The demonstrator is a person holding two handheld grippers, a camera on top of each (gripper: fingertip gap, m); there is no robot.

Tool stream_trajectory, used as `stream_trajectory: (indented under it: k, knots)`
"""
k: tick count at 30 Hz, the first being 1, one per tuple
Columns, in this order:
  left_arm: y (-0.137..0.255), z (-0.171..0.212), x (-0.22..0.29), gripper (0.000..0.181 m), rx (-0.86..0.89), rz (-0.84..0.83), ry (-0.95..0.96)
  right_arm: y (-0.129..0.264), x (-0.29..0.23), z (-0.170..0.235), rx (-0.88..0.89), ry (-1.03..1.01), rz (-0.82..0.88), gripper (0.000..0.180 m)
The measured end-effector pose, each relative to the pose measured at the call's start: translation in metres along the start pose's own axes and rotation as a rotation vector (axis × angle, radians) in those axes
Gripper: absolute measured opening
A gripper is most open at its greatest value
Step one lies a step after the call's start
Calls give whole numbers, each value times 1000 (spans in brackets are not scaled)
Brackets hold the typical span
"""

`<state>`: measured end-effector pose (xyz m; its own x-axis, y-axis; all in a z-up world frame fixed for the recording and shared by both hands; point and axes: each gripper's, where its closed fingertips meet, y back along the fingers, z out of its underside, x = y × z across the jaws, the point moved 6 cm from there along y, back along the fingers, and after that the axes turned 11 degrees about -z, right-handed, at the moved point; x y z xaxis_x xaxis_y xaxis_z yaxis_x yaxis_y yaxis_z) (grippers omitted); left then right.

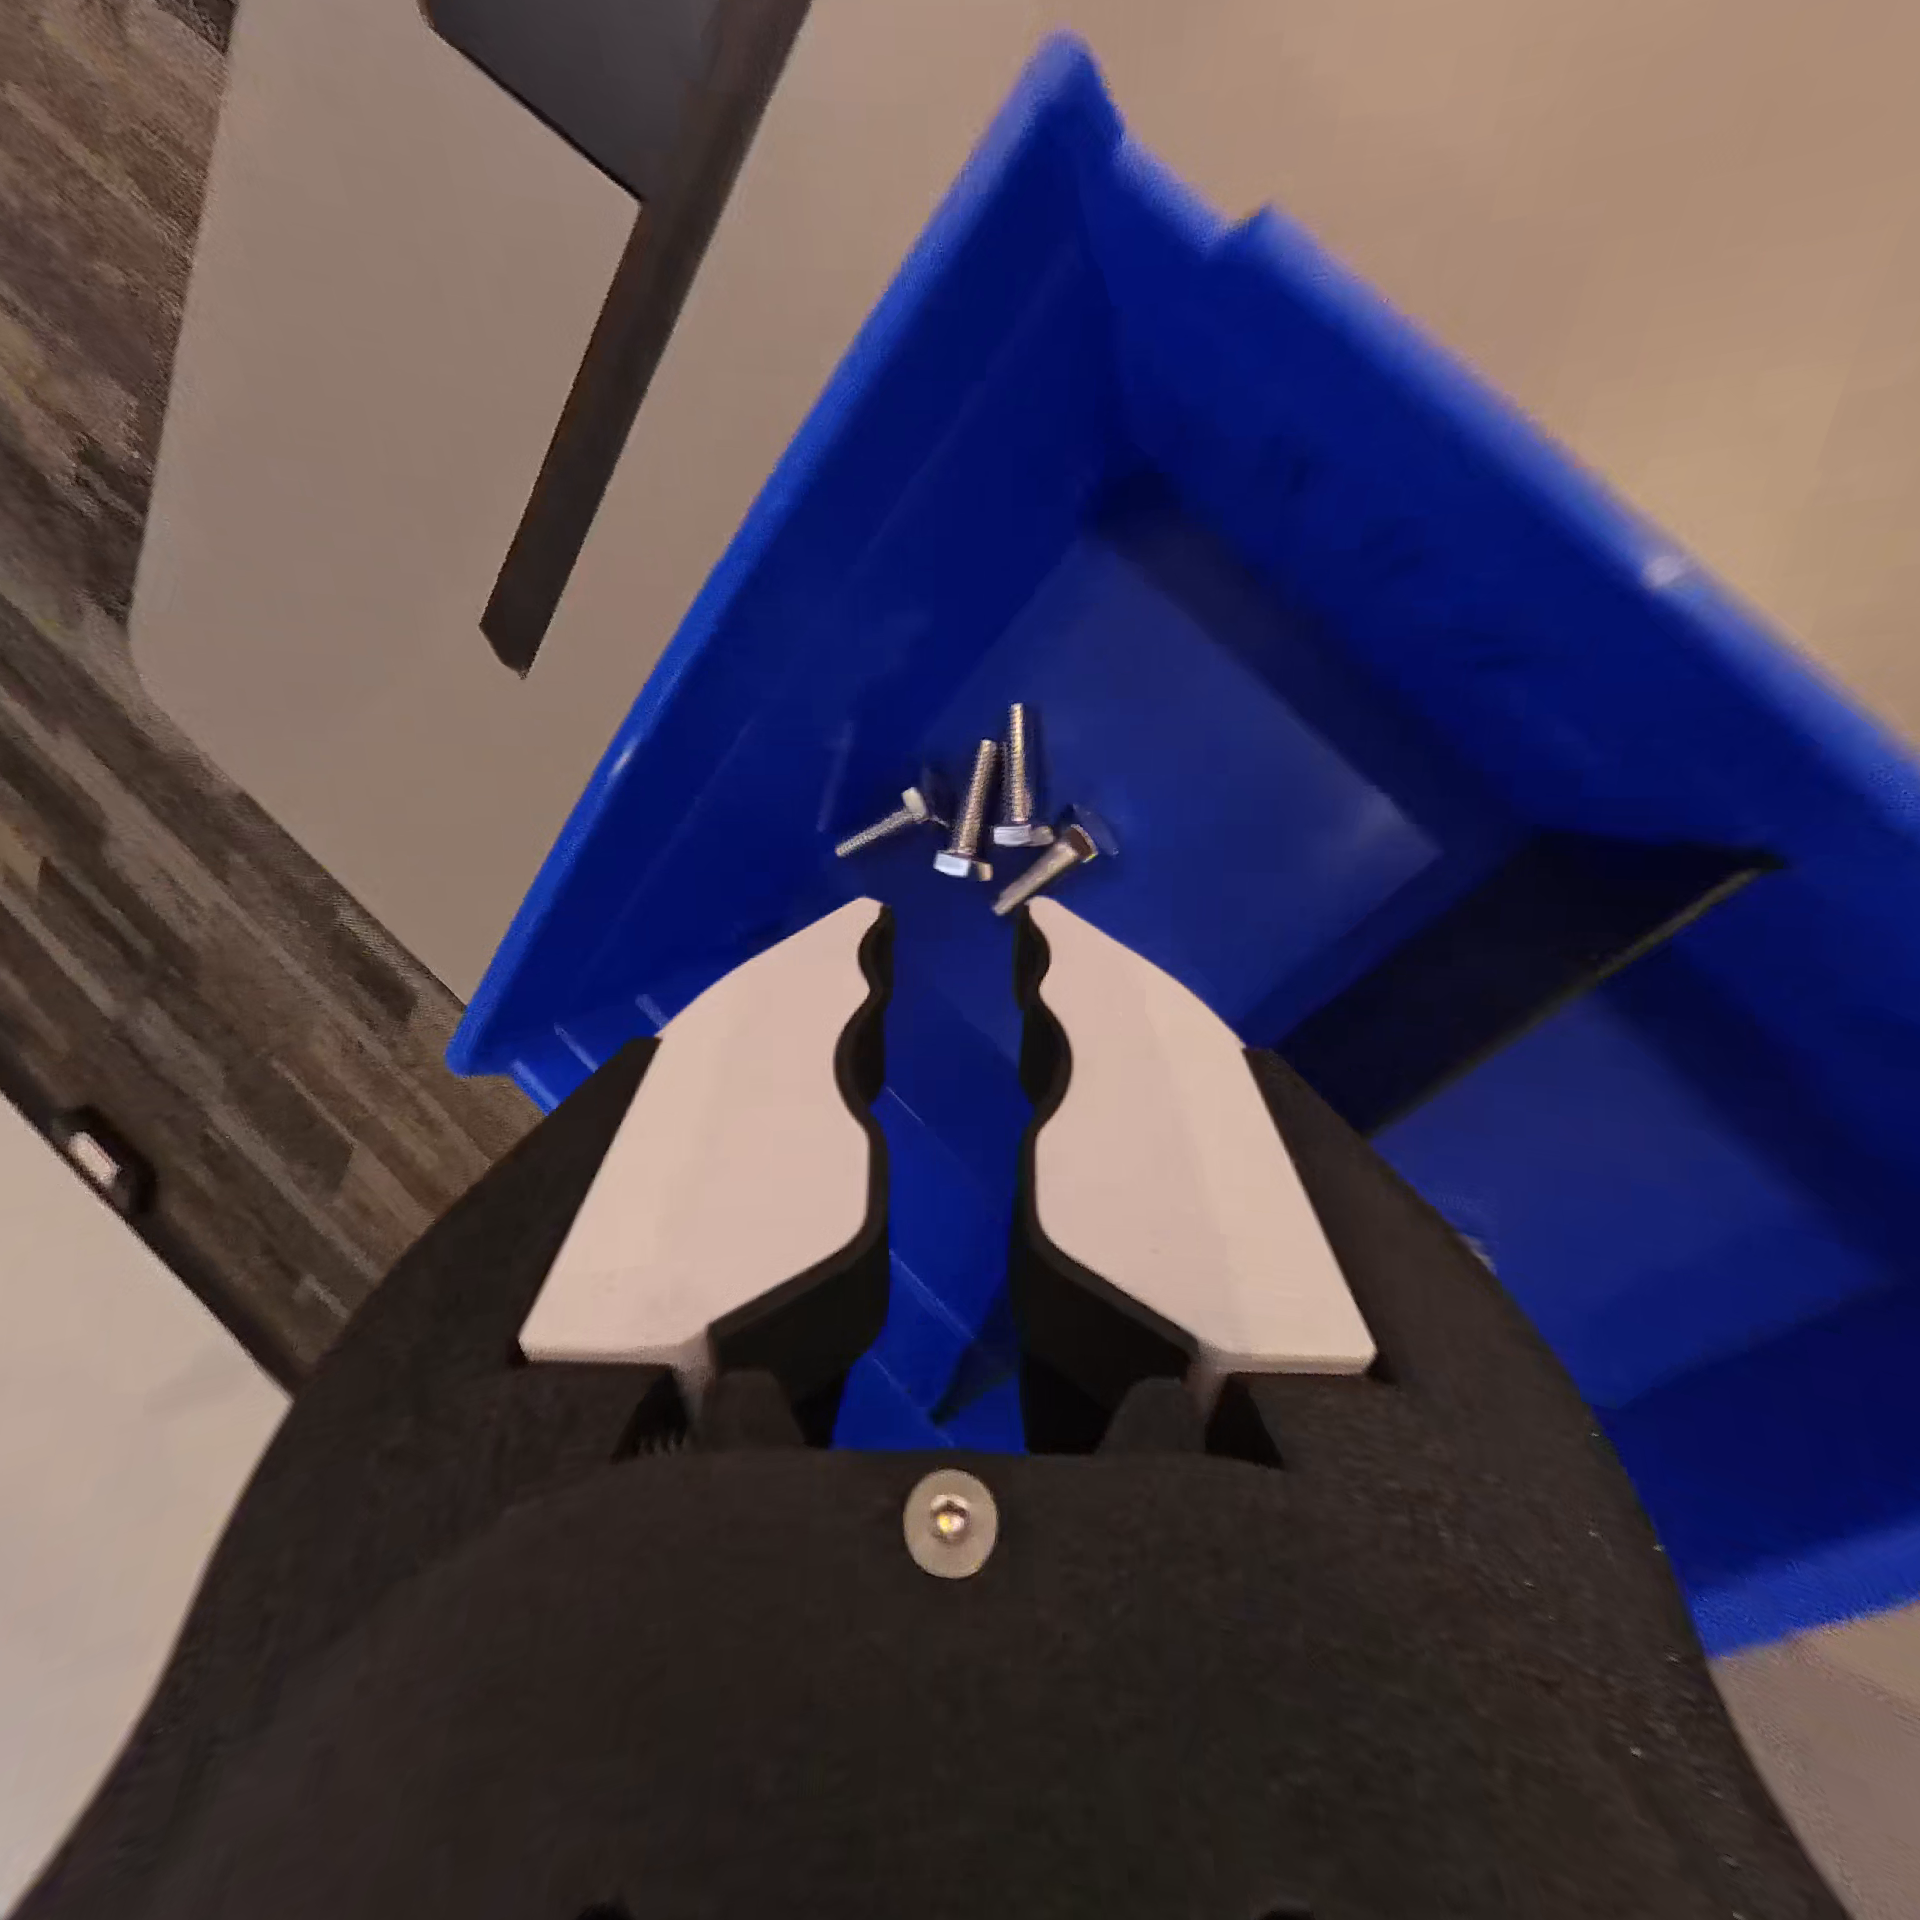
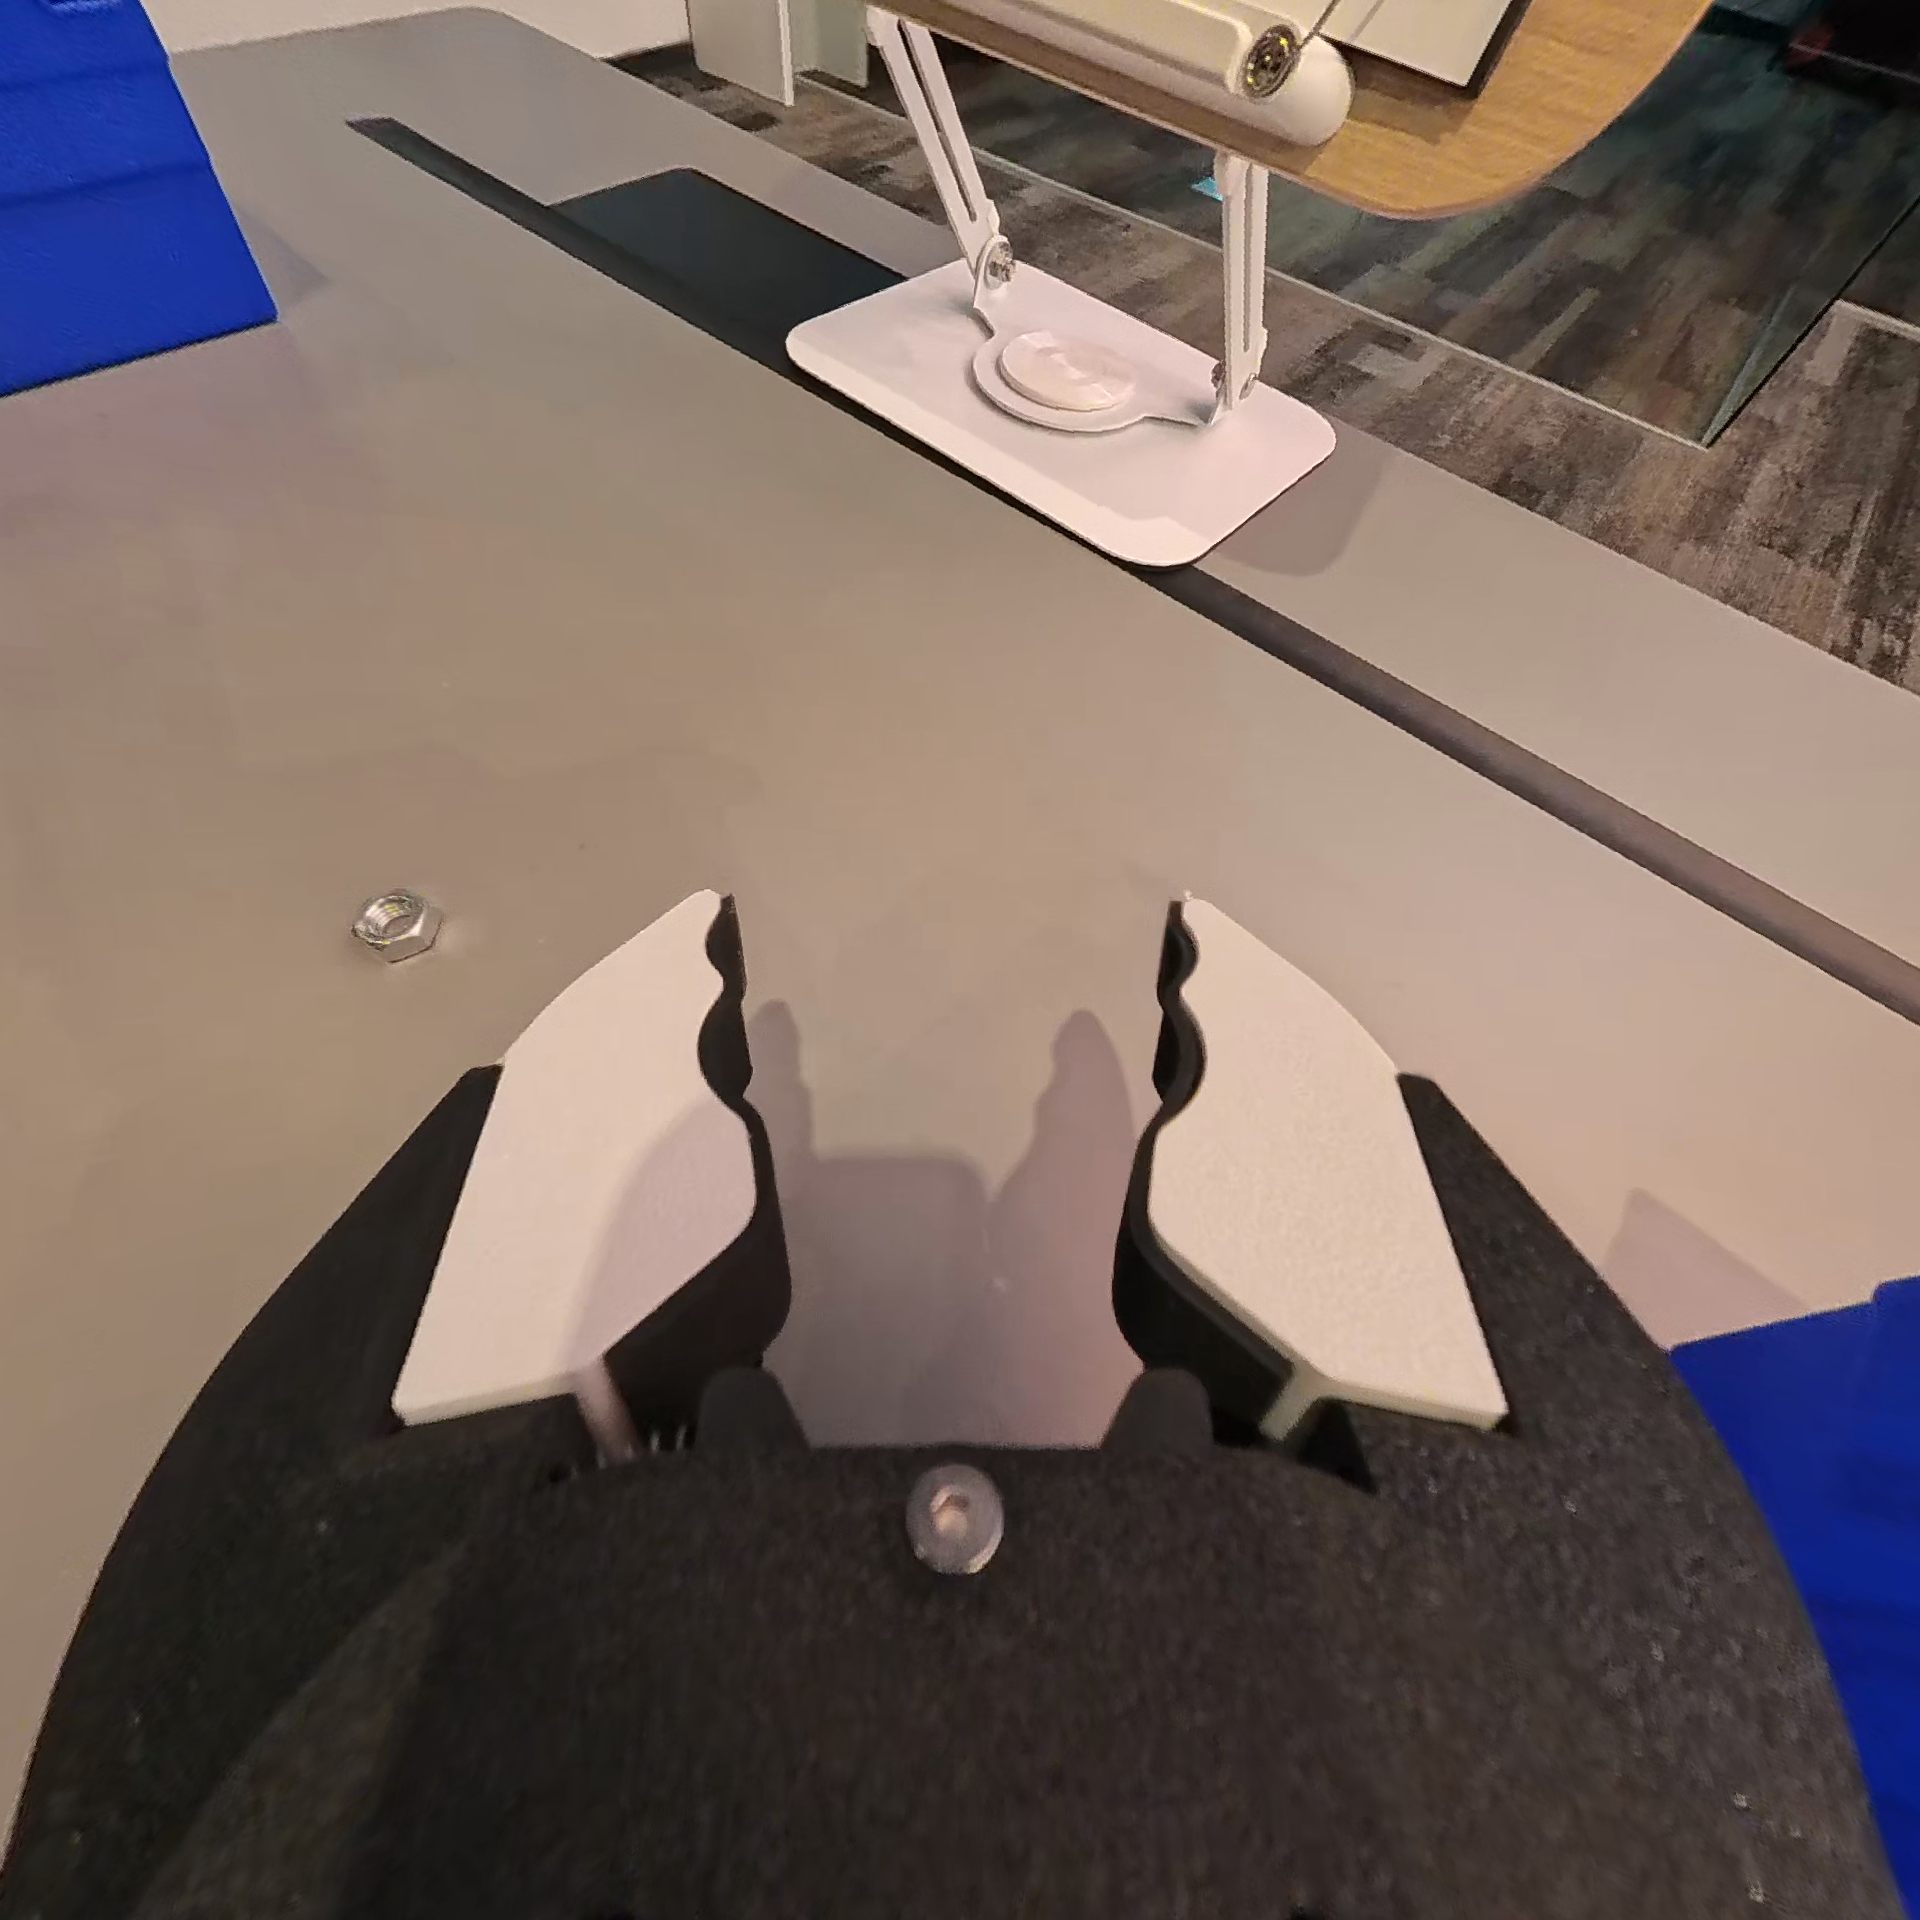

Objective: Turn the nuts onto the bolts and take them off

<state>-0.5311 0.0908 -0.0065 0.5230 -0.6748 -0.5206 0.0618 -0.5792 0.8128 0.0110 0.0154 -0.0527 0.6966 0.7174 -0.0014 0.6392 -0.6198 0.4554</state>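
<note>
Since the left gripper, fingers slightly apart and empty, nears four heaped bolts, it may grab two, while the right gripper waits wide and empty.

The left camera looks down, close, into a blue bin on the tabletop. The right camera sits low over the tabletop, looking toward 12 o'clock. Both show tabletop.

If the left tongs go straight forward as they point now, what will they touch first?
Probably the bolts lying in the blue bin; they sit just beyond the open left tongs, though depth is unclear.
</note>
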Motion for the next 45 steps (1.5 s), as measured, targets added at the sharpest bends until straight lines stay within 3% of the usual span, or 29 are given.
stream_trajectory:
  k: [9,14,29,37,45]
  knots:
    - [-54,20,2,19,-110,-9,-225,-1,6,7,-25,-27,9,76]
    - [-69,20,4,18,-96,31,-208,-1,6,7,-28,-25,13,76]
    - [-80,15,15,18,-88,93,-244,-8,4,14,-72,-23,5,76]
    - [-85,16,15,11,-112,152,-172,-10,3,15,-82,-26,-4,76]
    - [-79,18,13,10,-105,111,-159,-11,2,15,-74,-29,-13,76]
